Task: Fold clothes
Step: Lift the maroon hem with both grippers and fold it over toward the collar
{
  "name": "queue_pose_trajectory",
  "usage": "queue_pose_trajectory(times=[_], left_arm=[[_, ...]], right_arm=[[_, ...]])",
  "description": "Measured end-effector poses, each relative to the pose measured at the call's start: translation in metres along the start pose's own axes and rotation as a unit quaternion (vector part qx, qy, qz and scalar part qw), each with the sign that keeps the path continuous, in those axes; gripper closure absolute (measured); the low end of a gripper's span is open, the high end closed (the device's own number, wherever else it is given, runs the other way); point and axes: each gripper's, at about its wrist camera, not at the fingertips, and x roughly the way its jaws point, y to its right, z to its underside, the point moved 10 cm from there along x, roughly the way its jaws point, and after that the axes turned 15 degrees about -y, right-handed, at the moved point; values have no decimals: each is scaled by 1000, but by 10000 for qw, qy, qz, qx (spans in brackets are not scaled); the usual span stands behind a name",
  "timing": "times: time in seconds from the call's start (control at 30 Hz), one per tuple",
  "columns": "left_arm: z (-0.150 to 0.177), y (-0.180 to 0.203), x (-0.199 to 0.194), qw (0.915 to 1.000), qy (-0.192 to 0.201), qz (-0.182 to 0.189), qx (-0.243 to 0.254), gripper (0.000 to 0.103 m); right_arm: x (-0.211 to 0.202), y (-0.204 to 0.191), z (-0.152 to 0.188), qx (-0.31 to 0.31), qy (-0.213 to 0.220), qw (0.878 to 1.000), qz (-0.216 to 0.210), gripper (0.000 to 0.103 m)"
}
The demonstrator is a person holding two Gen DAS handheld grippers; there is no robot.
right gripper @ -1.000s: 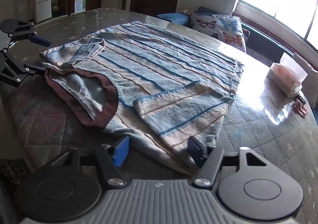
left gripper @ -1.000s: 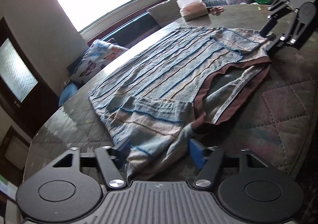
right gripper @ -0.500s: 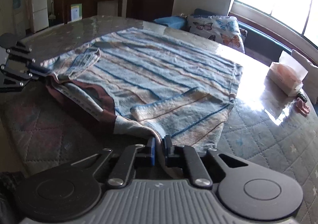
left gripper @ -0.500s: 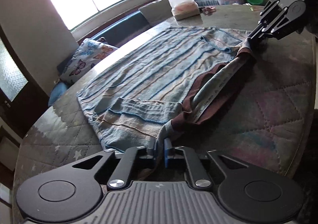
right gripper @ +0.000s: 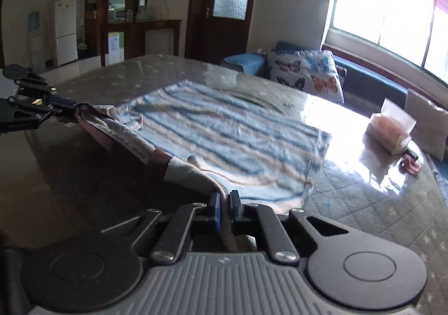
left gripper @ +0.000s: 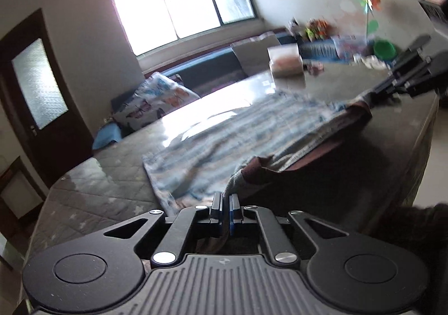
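Left wrist view: my left gripper [left gripper: 225, 204] pinches the striped shirt's [left gripper: 224, 133] near edge, lifted off the table [left gripper: 92, 192].
Right wrist view: my right gripper [right gripper: 223, 207] clamps the opposite shoulder.
Shirt: far part lies flat.

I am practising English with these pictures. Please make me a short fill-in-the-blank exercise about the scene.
1. Both grippers are ____ on the striped garment.
2. The cushion by the window is printed with ____.
3. The left gripper holds the garment by its ____ neckline trim.
4. The garment's far part lies on the ____.

Missing words: shut; butterflies; brown; table
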Motion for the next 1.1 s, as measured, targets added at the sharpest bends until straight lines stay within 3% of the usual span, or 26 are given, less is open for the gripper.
queue_pose_trajectory(times=[0.2, 0.47, 0.67, 0.87, 1.1], left_arm=[[-24, -14, -6, 9994, 213, -187, -189, 99], [-74, -55, 52, 9986, 106, -329, -408, 99], [-113, -84, 102, 9983, -46, -441, -381, 99], [-137, -105, 169, 9976, -492, -399, -275, 99], [-135, -119, 239, 9918, -1051, -363, -623, 95]], right_arm=[[-25, -1, -15, -104, 291, 9995, 62, 98], [-2, 28, -74, -113, 468, 9987, 172, 98], [45, 55, -127, -46, 386, 9989, 274, 98], [109, 88, -164, 227, 39, 9995, 233, 98], [181, 111, -165, 643, -411, 9969, 179, 96]])
